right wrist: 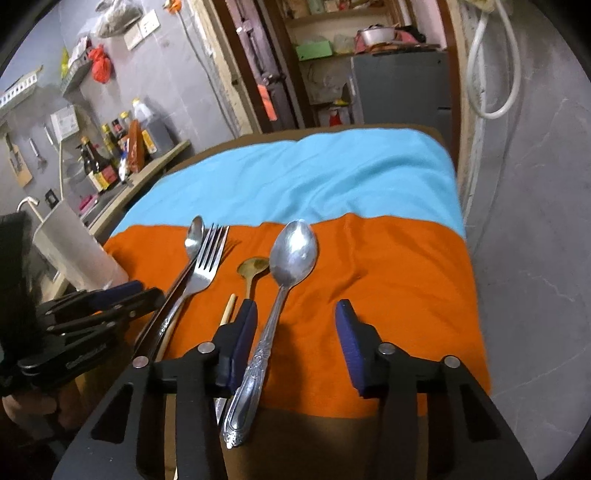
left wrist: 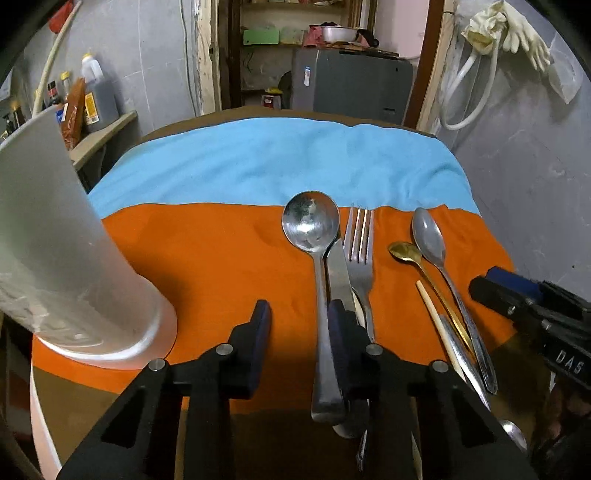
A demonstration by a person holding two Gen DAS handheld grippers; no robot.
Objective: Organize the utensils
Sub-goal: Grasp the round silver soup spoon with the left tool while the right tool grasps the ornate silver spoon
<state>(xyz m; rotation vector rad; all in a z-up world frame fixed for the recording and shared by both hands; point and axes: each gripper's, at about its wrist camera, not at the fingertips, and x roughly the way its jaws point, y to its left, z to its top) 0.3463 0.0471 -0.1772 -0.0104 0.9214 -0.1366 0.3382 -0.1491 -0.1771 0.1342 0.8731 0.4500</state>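
Pick-up not yet begun. Left gripper (left wrist: 297,314) and right gripper (right wrist: 295,317) are both held spread, nothing grasped. Round soup spoon (left wrist: 312,229), fork (left wrist: 359,243) and patterned tablespoon (right wrist: 291,254) are laid right of the white cup (left wrist: 48,236). Closure on one handle is judged next.

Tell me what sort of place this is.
Most likely a home kitchen or a room beside it. Sauce bottles stand on a side counter, a grey fridge stands past the doorway, and rubber gloves hang on the wall near the cloth-covered table.
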